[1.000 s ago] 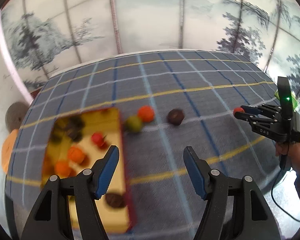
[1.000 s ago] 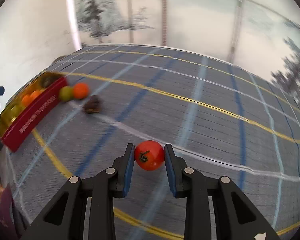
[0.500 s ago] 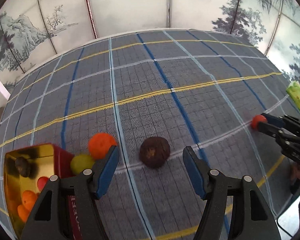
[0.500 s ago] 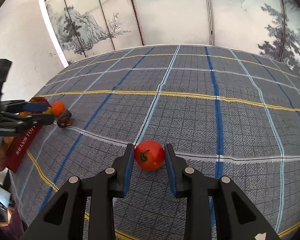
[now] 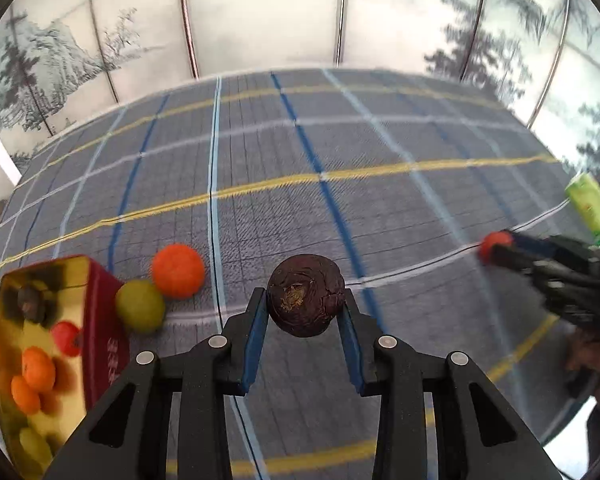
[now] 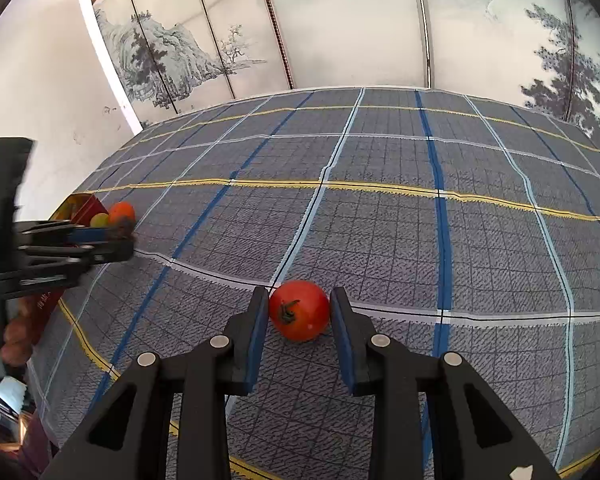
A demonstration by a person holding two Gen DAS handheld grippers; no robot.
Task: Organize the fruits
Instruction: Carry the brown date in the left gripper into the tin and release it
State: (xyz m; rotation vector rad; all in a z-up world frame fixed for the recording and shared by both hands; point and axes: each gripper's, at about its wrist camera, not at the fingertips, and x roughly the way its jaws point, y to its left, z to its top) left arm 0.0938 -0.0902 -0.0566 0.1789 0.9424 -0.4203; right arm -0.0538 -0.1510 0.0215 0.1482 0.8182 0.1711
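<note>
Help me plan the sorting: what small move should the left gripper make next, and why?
Probably lift. The left gripper, whose jaws have just been closing, now pinches the dark brown wrinkled round fruit above the plaid tablecloth, and the red-and-gold tin holding other fruits sits just to its left.

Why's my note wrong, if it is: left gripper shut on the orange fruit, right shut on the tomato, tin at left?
One error: the left gripper is shut on the dark brown fruit, as the left wrist view shows. The orange fruit lies loose beside the tin. The right gripper does grip the tomato.
</note>
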